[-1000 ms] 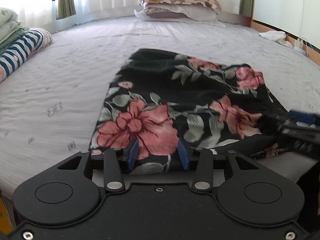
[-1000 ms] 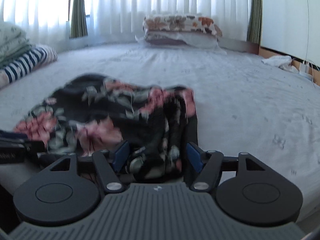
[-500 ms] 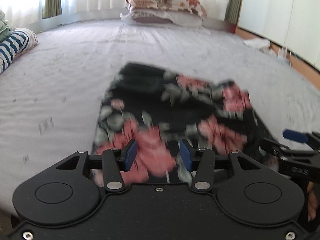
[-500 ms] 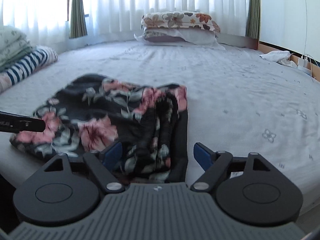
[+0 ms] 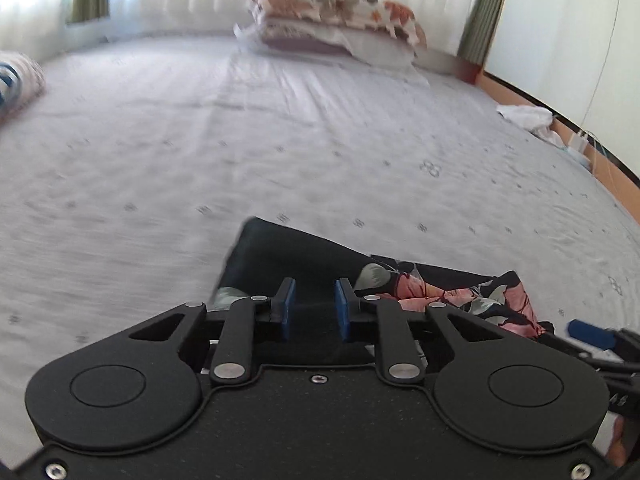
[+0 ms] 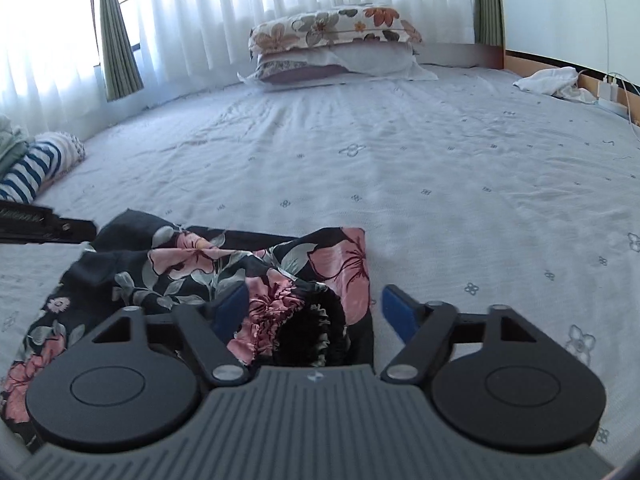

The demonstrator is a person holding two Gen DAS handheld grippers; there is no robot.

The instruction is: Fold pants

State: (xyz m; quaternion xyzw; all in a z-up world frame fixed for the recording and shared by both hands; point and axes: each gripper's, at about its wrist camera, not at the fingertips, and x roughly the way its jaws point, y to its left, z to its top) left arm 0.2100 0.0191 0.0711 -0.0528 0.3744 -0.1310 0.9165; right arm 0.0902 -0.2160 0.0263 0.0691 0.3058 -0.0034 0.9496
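Black pants (image 6: pixel 192 264) with pink flowers lie folded on the grey bed sheet (image 6: pixel 400 168). My right gripper (image 6: pixel 316 308) hovers over their right end. Its jaws are closing, with the gathered waistband (image 6: pixel 288 316) between the blue pads and the right pad clear of the cloth. My left gripper (image 5: pixel 314 308) is over the pants' (image 5: pixel 460 296) far left corner, its jaws closing to a narrow gap with black cloth showing in it. Its black finger (image 6: pixel 72 226) reaches that corner in the right wrist view. A blue fingertip (image 5: pixel 588 330) of the right gripper shows at the left wrist view's right edge.
Two stacked pillows (image 6: pixel 332 48) lie at the head of the bed under white curtains. Striped folded clothes (image 6: pixel 36 168) sit at the left edge. A white cloth (image 6: pixel 552 80) and charger cables (image 6: pixel 612 88) lie by the wooden frame at the right.
Both grippers have moved forward over the pants, so less of the cloth shows ahead of them. The left jaws have narrowed. The right jaws stand wider than a second ago.
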